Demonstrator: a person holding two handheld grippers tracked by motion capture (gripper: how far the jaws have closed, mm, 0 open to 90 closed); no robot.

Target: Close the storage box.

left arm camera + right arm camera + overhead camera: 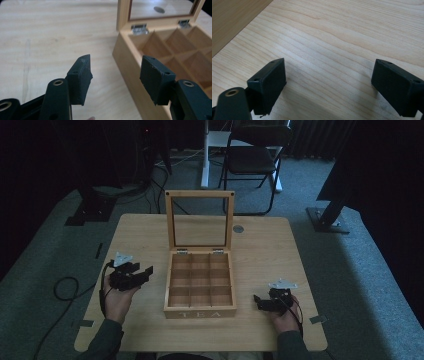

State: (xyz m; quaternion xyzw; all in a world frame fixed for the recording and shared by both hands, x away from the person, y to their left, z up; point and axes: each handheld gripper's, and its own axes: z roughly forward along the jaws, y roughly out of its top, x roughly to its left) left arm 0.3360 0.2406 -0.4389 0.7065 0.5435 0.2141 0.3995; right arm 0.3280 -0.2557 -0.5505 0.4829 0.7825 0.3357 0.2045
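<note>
Tea box [200, 307] lid up, between both released hand-held grippers: left [145, 272], right [256, 299].

Box [200, 312]: pale matt wood, clear glazed lid [200, 230], bright metal hinges [139, 28]. Worktop [140, 235]: smooth light wood grain. Gripper jaws: matt black, slightly scuffed plastic.

— What colour is the tea box [200, 310]?
— Light honey wood, with pale "TEA" lettering on the front and silver hinges [139, 28].
— And the surface [265, 250]?
— Pale wood with fine wavy grain.
— The fingers [270, 82]?
— Matte black.
</note>
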